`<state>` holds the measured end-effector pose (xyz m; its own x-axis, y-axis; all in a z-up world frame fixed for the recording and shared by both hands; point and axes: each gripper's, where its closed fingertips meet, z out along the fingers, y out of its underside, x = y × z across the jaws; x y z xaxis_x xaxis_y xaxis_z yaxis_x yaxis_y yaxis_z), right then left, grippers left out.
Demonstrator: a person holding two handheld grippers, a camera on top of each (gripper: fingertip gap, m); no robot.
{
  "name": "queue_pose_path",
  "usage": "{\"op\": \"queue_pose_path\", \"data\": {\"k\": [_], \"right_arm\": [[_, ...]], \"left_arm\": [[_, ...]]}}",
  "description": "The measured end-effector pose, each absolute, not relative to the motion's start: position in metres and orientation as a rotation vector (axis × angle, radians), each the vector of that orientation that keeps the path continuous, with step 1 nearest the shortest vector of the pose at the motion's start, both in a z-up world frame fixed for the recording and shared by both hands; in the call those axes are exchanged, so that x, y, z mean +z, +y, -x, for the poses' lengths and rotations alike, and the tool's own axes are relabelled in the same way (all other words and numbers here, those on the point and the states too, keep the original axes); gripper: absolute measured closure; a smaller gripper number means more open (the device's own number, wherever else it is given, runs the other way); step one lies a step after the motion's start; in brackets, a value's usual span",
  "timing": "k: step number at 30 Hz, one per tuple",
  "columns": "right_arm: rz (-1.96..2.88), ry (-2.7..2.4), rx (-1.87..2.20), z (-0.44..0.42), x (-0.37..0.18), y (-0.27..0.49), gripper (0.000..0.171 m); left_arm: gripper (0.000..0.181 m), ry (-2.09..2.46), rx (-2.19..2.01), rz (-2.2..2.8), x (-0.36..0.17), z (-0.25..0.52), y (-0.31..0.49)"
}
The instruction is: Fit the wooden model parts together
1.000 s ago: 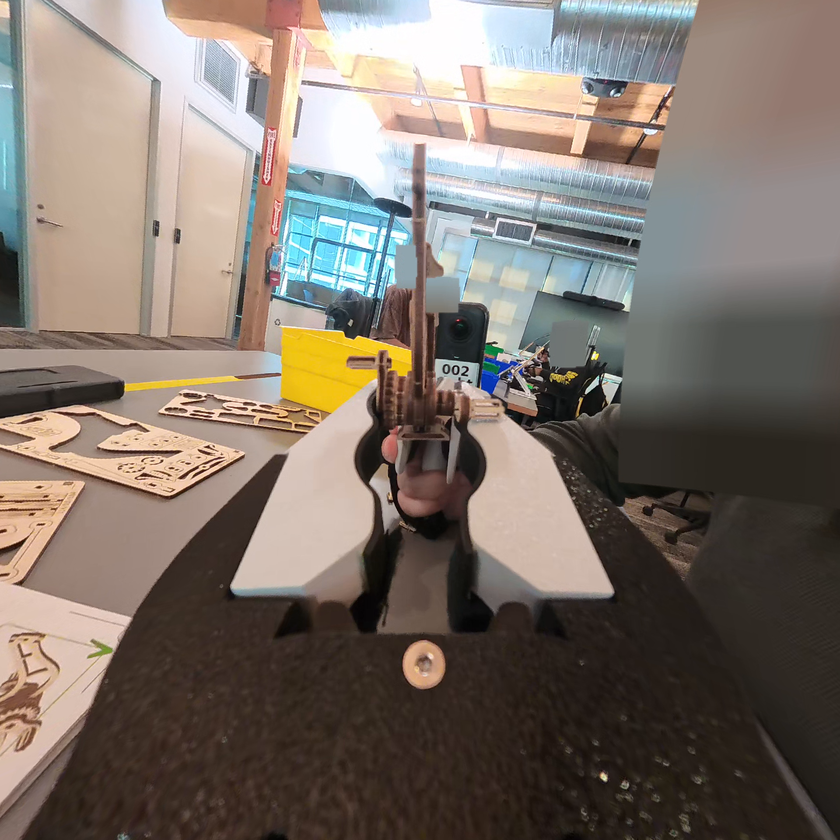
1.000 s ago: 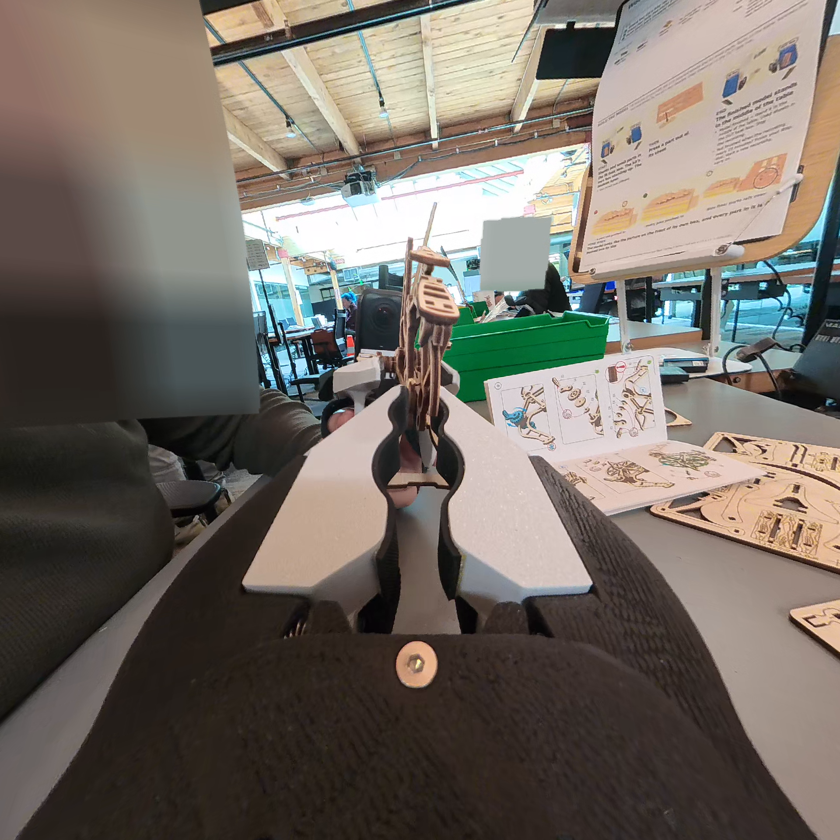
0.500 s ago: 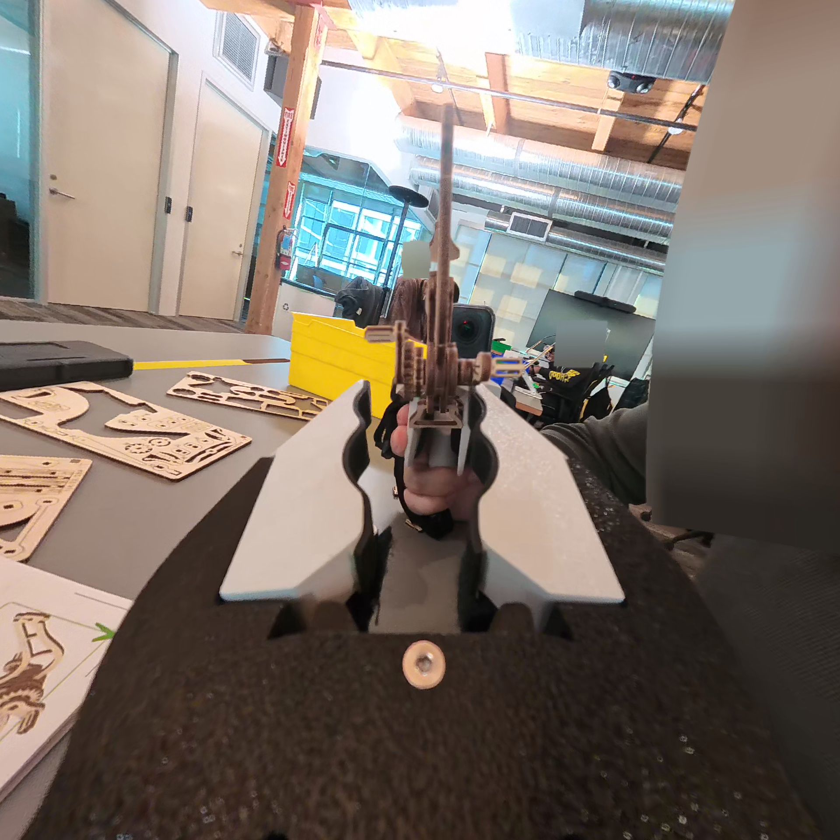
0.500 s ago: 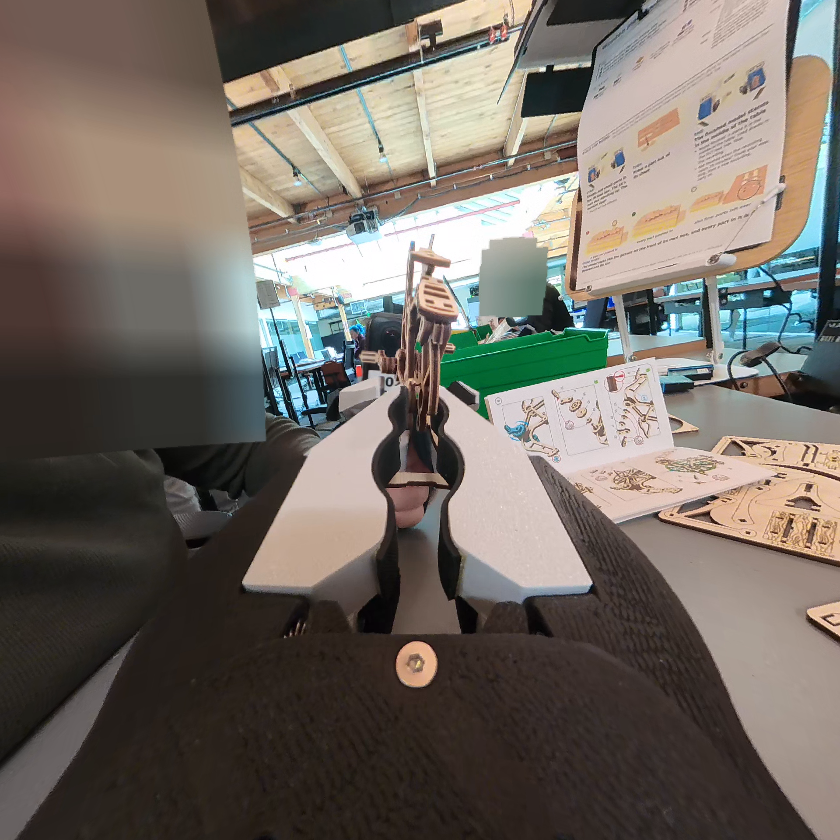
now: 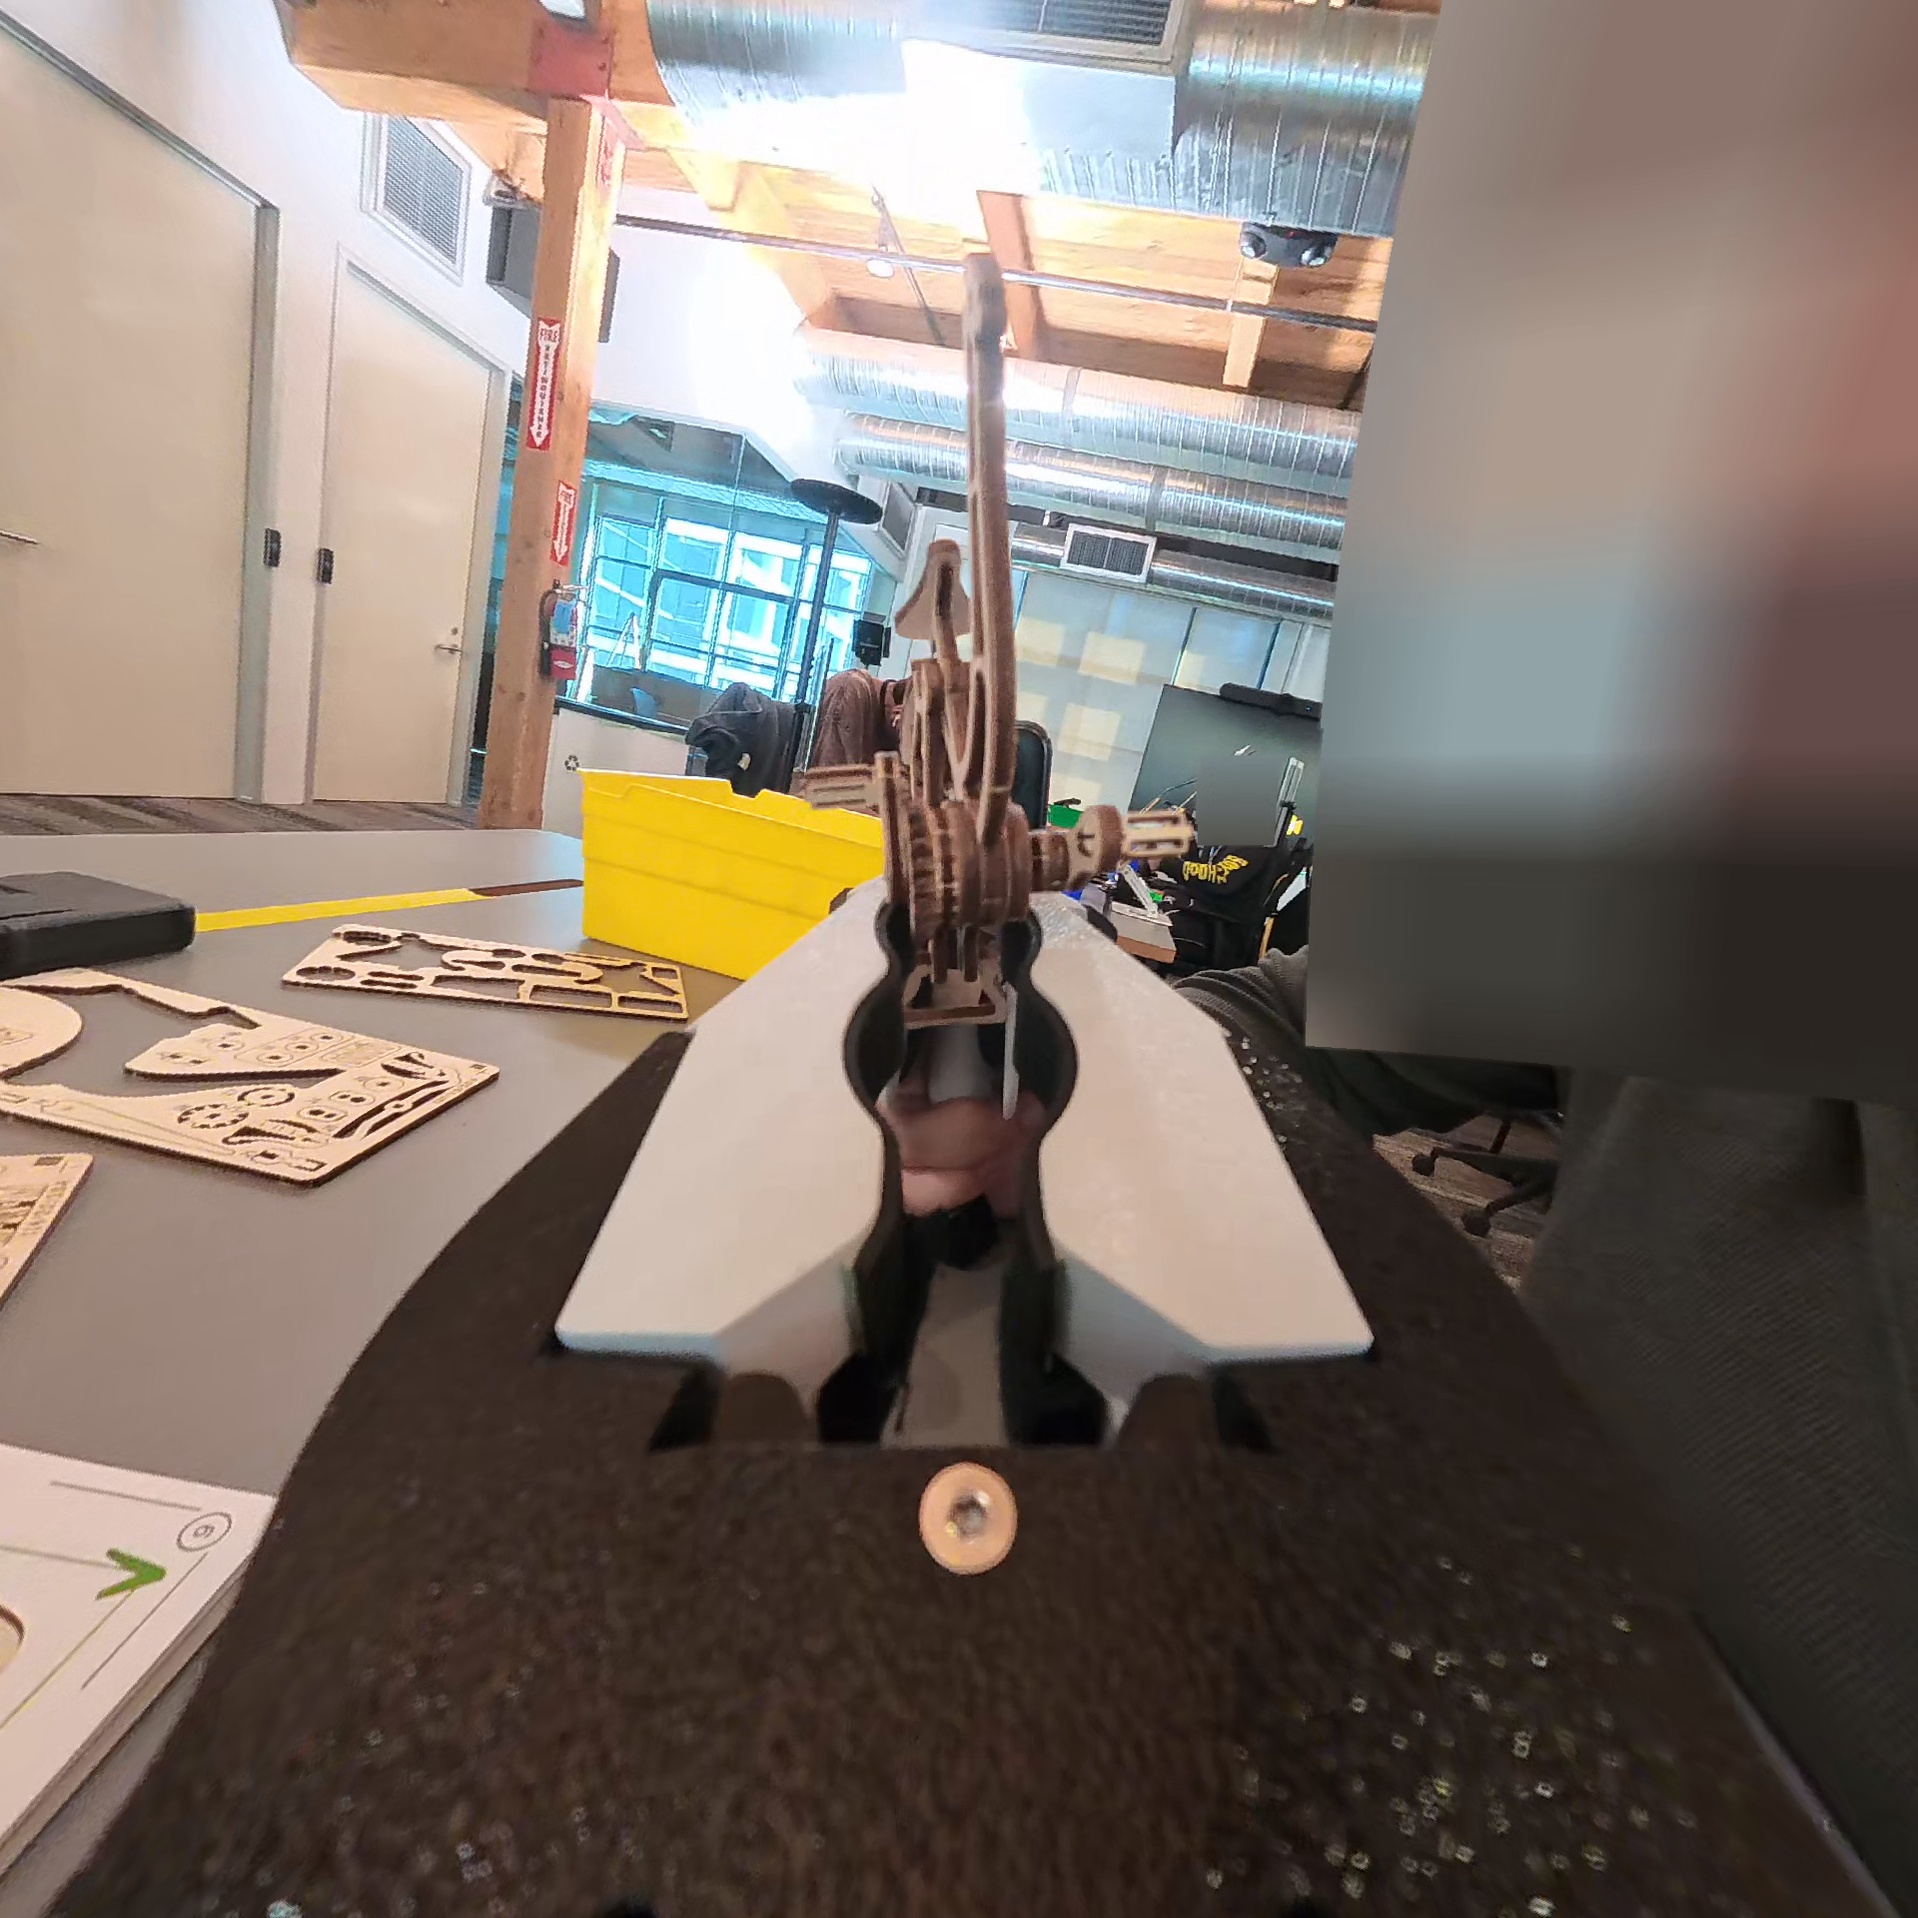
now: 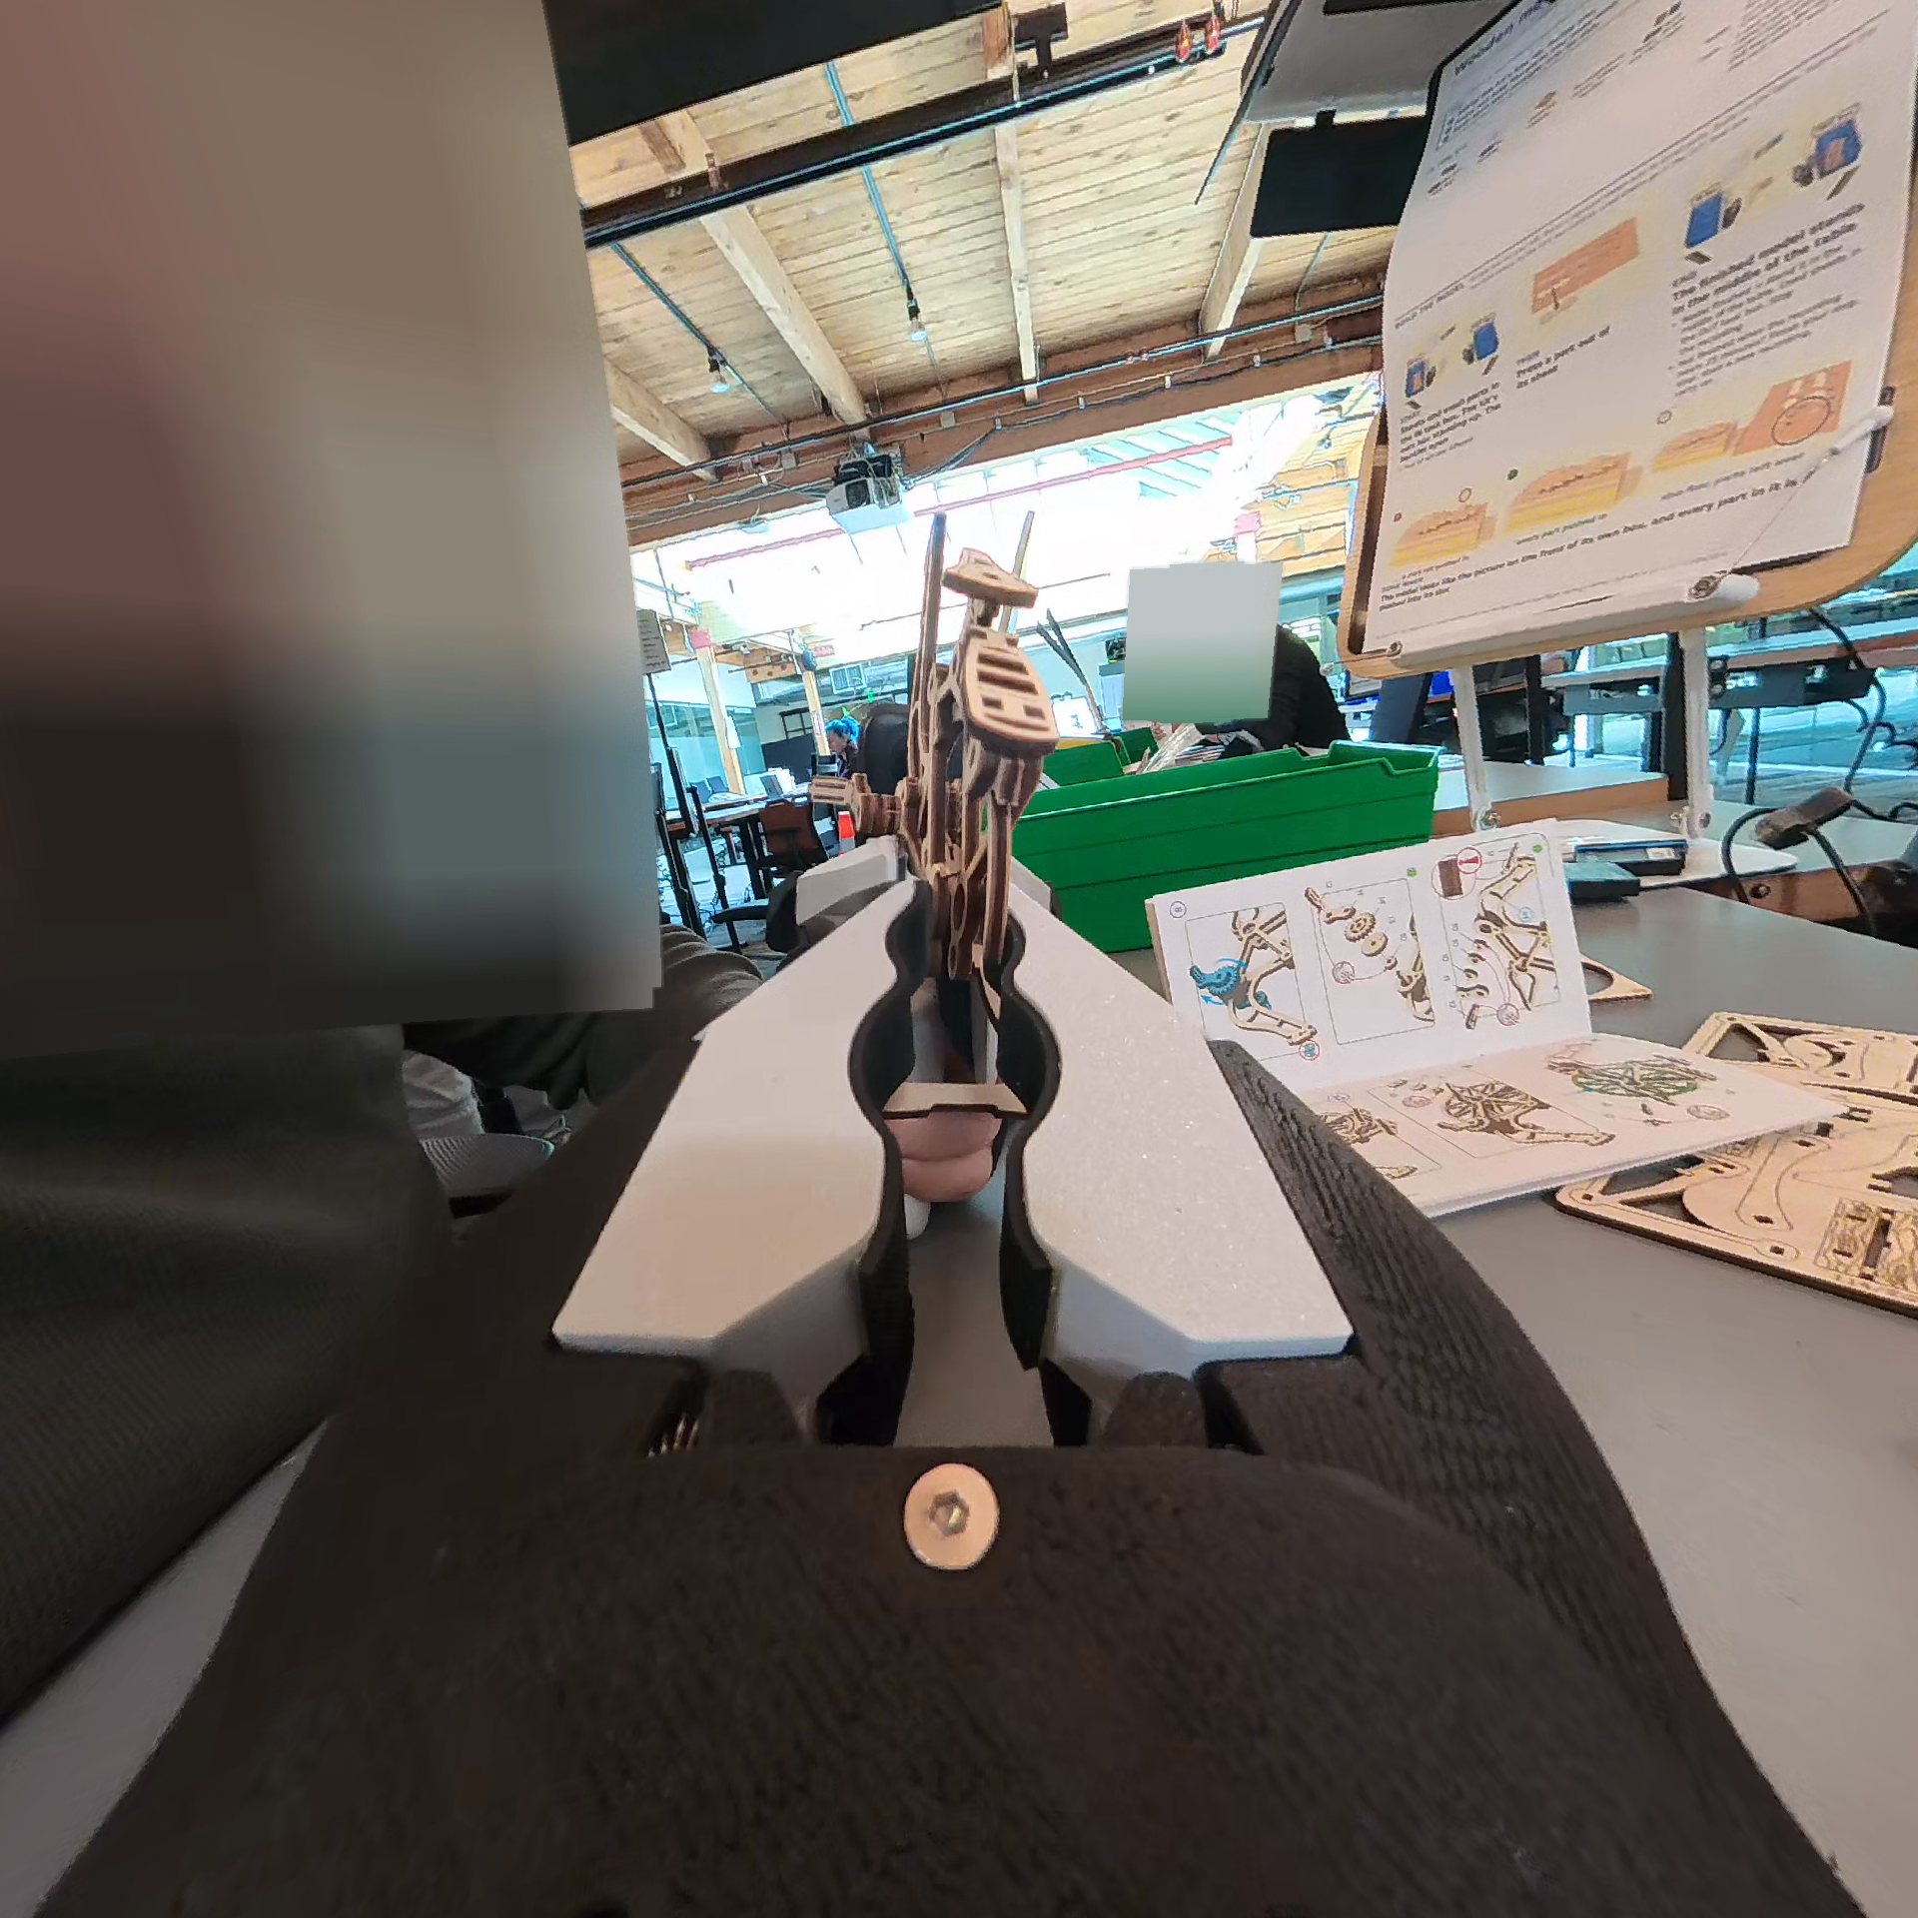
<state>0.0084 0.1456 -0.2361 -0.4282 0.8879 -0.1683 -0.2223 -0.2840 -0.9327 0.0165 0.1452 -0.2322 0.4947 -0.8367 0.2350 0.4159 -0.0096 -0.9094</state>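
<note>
Both tools [image 5: 960,939] [image 6: 960,939] clamp upright brown wooden model [image 5: 960,830]

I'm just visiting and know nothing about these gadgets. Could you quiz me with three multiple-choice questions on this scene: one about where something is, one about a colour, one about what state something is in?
1. Where is the open instruction booklet?
A. On the table, in front of the green bin
B. Inside the yellow bin
C. On the floor

2. What colour is the bin behind the wooden part sheets in the left wrist view?
A. Red
B. Yellow
C. White

3. What state are the jaws of the left gripper and right gripper in?
A. Both wide open and empty
B. One open, one shut
C. Both shut on the wooden model

Answers:
1. A, it lies open on the grey table before the green bin.
2. B, its walls are plainly yellow.
3. C, each view shows its jaws pinching the model's base.
</note>
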Motion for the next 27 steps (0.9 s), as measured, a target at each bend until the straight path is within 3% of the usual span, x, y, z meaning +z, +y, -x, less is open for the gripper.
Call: {"op": "queue_pose_path", "data": {"k": [11,27], "right_arm": [[0.922,-1.120,1.808,-0.0108,-0.2334,0.1494,0.159],[0.960,-1.146,1.847,-0.0091,-0.2365,0.1482,0.164]], "left_arm": [[0.172,0.452,-1.050,1.273,-0.2383,-0.0193,0.1477],[0.172,0.448,-1.030,1.282,-0.2390,-0.0188,0.1483]]}}
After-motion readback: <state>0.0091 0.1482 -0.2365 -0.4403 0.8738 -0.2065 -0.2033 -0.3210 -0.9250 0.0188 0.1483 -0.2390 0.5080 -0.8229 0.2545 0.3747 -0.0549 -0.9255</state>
